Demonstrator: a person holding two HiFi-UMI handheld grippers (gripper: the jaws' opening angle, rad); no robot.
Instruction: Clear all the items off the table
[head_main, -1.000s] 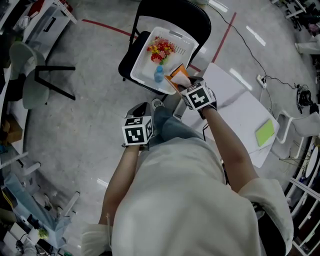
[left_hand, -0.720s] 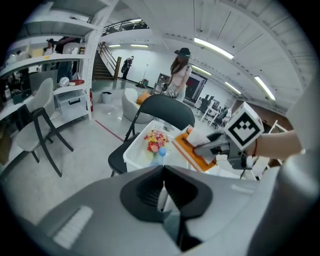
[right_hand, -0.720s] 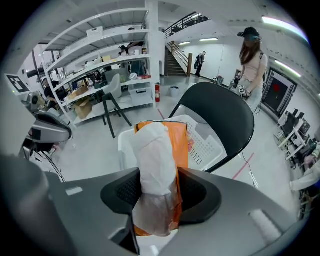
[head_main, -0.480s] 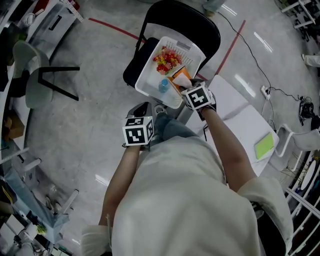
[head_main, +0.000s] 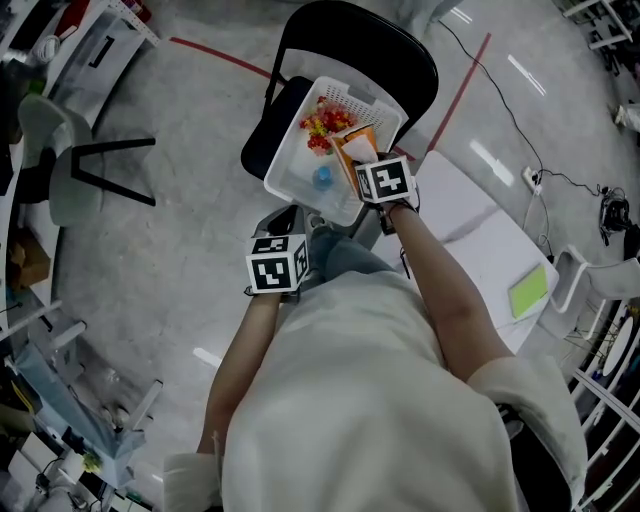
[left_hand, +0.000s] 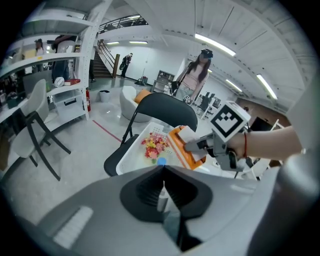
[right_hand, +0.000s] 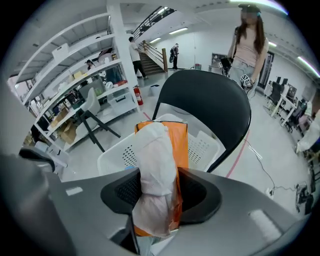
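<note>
An orange tissue pack (right_hand: 176, 145) with white tissue sticking out of it is clamped between the jaws of my right gripper (right_hand: 155, 200). In the head view that gripper (head_main: 358, 165) holds the pack (head_main: 352, 148) over the right side of a white perforated basket (head_main: 293, 178) that stands on a black chair (head_main: 360, 40). Inside the basket lie a bunch of red and yellow flowers (head_main: 322, 122) and a blue-capped bottle (head_main: 322, 178). My left gripper (head_main: 283, 218) hangs shut and empty short of the basket's near edge, its jaws (left_hand: 162, 192) pressed together.
A white table (head_main: 480, 225) stands to the right of the chair with a green pad (head_main: 530, 265) on it. Cables run over the floor at the right. A grey chair (head_main: 60, 150) and shelving stand at the left. A person (right_hand: 247, 45) stands behind the chair.
My right gripper has carried the tissue pack from the basket's near right corner further over the basket. The left gripper has kept its place below the basket and stays shut.
</note>
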